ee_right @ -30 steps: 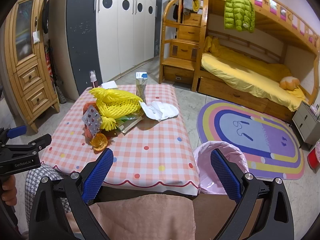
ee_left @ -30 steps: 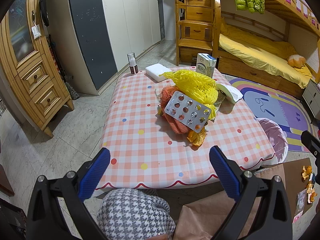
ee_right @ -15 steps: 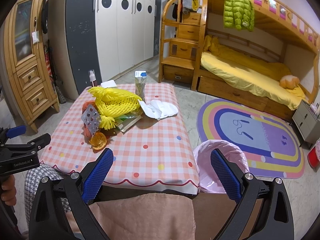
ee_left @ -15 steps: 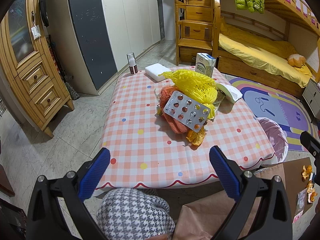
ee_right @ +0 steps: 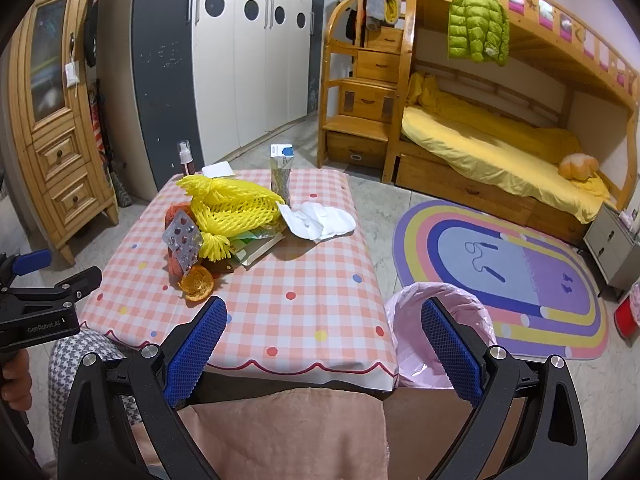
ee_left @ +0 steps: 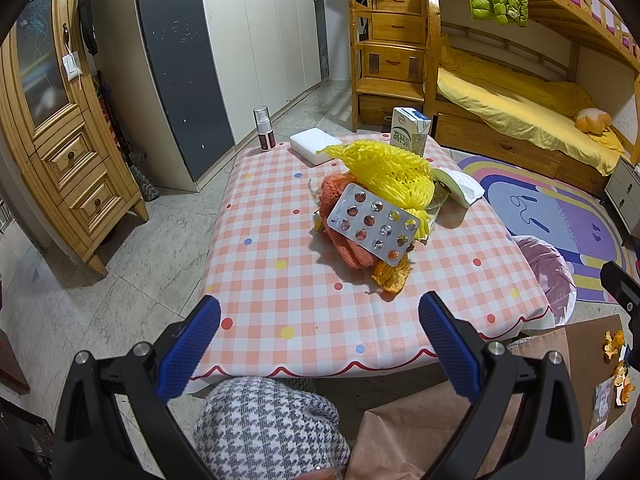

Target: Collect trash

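Left wrist view first: the left gripper [ee_left: 319,344] hangs low in front of the near edge of the checkered table [ee_left: 304,312], pointing over it toward the trash pile. Its blue-padded fingers [ee_left: 188,354] are spread wide with nothing between them, touching nothing. The pile sits mid-table: a pill blister pack [ee_left: 373,229] leaning on an orange foam net [ee_left: 340,216], yellow foam netting [ee_left: 386,172] on top, orange peel [ee_left: 392,276] at the near end. A milk carton [ee_left: 409,131] stands behind. The pink trash bag [ee_left: 546,276] is partly cut off by the table's right corner.

Right wrist view: the right gripper [ee_right: 323,354] is also low, off the table's near right corner, jaws just as wide and empty. The pink bag's open mouth [ee_right: 436,304] sits right beside the table, half hidden behind the right finger. Under the yellow netting [ee_right: 232,210] there's some flat packaging [ee_right: 260,246] I can't really make out, with white wrapper [ee_right: 320,222] beside it. The left gripper's body [ee_right: 40,300] pokes in from the left edge.
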The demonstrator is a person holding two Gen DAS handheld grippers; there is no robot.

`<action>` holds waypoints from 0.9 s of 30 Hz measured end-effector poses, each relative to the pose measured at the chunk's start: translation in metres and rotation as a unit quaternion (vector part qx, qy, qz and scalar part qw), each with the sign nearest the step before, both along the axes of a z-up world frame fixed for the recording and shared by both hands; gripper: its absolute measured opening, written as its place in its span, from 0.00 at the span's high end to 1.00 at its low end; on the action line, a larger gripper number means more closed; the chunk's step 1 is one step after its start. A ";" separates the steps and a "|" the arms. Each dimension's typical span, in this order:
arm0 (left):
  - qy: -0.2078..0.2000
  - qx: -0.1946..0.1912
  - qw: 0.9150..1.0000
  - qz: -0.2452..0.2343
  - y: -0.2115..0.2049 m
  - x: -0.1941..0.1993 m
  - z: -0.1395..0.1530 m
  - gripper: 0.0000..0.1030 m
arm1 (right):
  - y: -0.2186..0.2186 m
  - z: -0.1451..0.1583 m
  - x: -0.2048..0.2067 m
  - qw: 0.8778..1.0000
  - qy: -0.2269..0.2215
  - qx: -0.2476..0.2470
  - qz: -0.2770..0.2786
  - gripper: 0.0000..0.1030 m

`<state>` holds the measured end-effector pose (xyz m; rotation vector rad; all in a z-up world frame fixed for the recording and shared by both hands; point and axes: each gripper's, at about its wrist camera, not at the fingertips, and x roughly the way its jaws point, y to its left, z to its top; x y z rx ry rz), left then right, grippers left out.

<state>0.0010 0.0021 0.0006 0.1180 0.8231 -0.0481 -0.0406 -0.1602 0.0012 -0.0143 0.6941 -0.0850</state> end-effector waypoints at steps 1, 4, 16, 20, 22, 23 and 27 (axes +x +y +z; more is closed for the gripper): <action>0.000 0.000 1.000 0.000 0.000 0.000 0.000 0.07 | -0.001 0.001 0.000 1.000 0.000 0.000 0.000 0.06; 0.000 0.000 1.000 0.000 0.000 0.000 0.000 0.07 | 0.001 0.001 0.001 1.000 0.000 -0.001 0.000 0.06; 0.016 -0.003 1.000 0.014 0.004 0.014 -0.016 0.07 | 0.000 -0.007 0.014 1.000 -0.003 -0.012 0.009 0.06; 0.019 -0.010 1.000 0.013 0.009 0.021 -0.022 0.07 | 0.007 -0.015 0.030 1.000 -0.001 0.000 0.023 0.06; 0.019 -0.006 1.000 0.013 0.011 0.023 -0.026 0.07 | 0.012 -0.019 0.037 0.999 -0.008 0.010 0.045 0.06; 0.019 -0.004 1.000 0.014 0.013 0.024 -0.027 0.07 | 0.017 -0.020 0.039 0.998 -0.015 0.005 0.055 0.06; 0.018 -0.011 1.000 0.016 0.020 0.035 -0.036 0.07 | 0.039 -0.030 0.056 0.996 0.001 -0.024 0.081 0.06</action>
